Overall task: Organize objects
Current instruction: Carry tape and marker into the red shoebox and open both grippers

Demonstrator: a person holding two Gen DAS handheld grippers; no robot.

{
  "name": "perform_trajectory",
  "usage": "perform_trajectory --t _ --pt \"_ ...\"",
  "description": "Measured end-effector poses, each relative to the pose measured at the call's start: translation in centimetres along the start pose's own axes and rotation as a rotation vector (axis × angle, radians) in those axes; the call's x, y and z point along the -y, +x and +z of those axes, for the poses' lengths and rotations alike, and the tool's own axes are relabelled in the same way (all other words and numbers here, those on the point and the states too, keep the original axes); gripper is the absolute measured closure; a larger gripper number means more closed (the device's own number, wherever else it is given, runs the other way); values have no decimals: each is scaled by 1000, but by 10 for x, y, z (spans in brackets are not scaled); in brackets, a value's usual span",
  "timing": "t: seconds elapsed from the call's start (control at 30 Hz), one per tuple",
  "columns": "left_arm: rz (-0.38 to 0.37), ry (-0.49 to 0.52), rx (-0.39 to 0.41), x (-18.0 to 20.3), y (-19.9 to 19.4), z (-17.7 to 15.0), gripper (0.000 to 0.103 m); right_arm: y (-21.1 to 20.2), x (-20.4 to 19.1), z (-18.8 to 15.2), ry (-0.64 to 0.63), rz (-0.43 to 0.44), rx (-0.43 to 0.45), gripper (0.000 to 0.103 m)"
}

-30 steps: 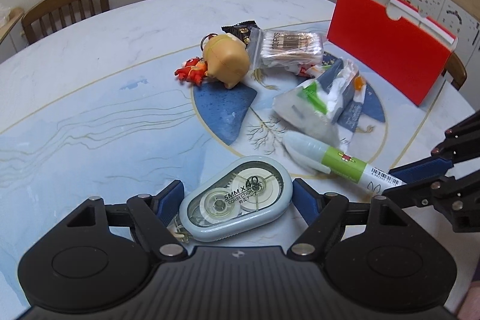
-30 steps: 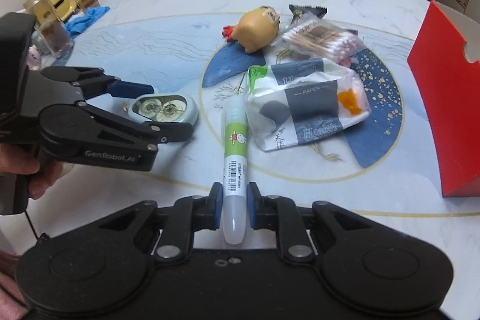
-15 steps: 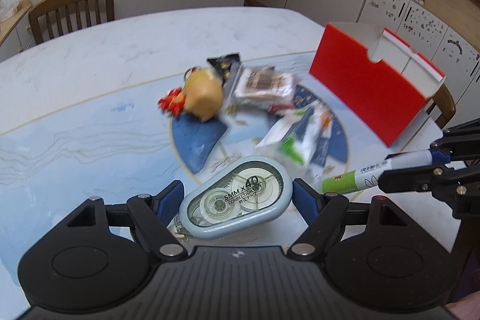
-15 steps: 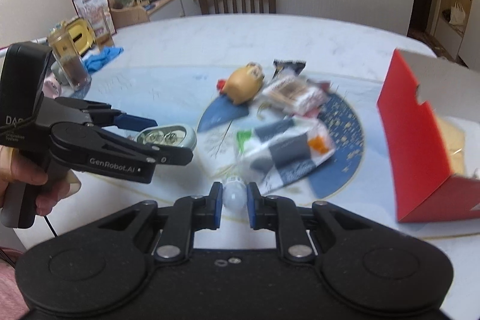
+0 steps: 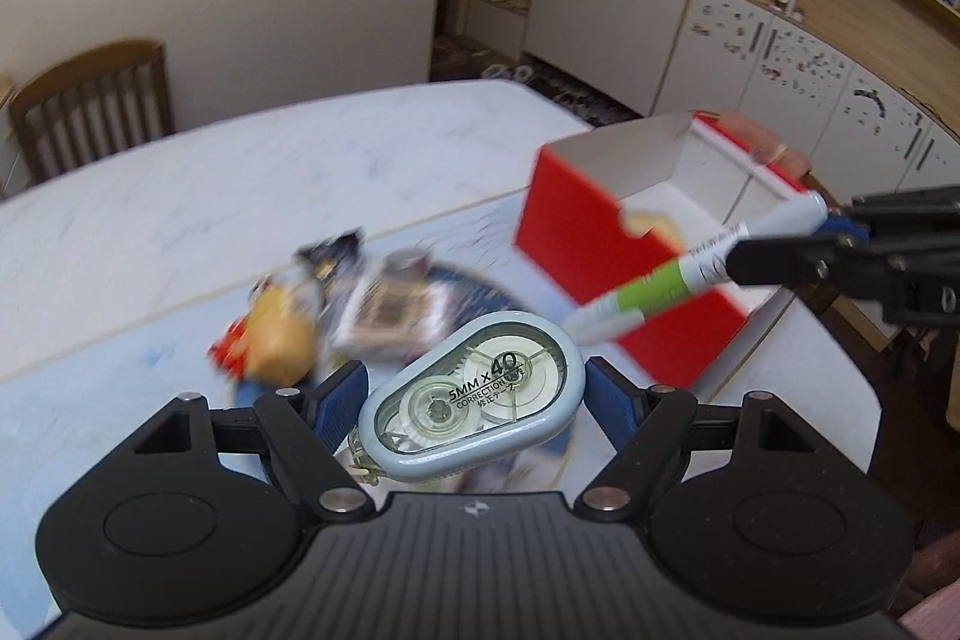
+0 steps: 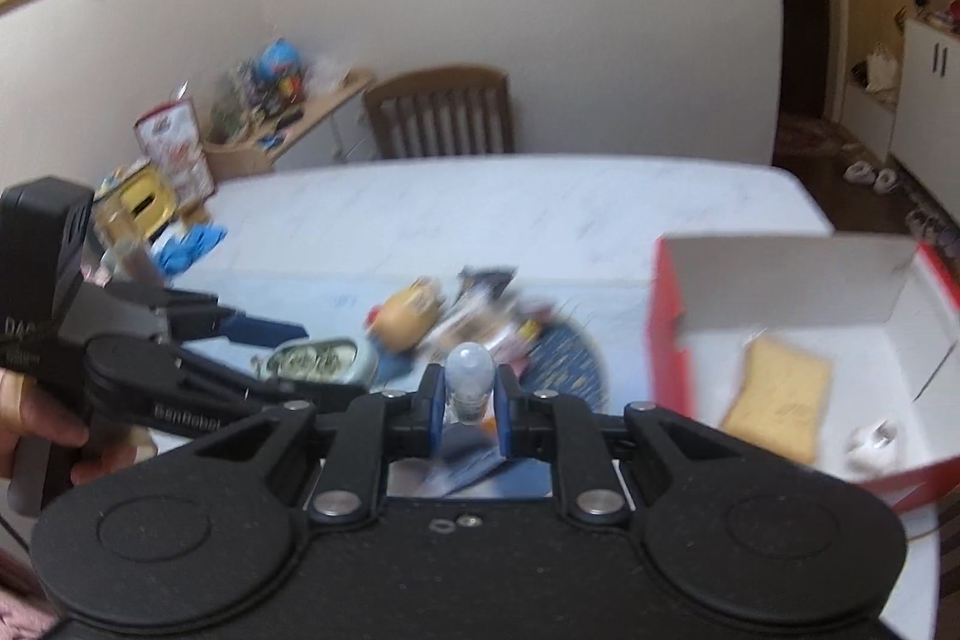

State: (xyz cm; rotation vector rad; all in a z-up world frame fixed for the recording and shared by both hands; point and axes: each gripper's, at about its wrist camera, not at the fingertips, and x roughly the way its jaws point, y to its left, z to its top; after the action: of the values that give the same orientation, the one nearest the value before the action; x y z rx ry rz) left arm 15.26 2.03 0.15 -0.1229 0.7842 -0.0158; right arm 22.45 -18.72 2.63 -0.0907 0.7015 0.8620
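Left gripper [image 5: 474, 397]: clamped across the correction tape [image 5: 471, 403], lower centre of its frame, lifted above the table [image 5: 240, 184].
Right gripper [image 6: 470, 409]: closed tight on the pen [image 6: 471, 382], which points away from the camera at frame centre.
Table middle: blurred toy figure [image 5: 279, 340] and packets [image 5: 390, 310].
Red box [image 6: 780, 340]: open at right, holding a tan packet [image 6: 777, 400] and a small white item [image 6: 873, 445].
Far: wooden chair [image 6: 441, 112] against the wall.
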Motion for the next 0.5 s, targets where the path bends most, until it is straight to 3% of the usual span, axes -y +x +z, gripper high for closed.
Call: perform_trajectory --t 0.27,0.5 --pt "-40 82 24 59 34 50 25 -21 72 18 39 -79 70 87" --pt "-60 165 10 108 71 82 25 -22 130 16 72 -132 71 87"
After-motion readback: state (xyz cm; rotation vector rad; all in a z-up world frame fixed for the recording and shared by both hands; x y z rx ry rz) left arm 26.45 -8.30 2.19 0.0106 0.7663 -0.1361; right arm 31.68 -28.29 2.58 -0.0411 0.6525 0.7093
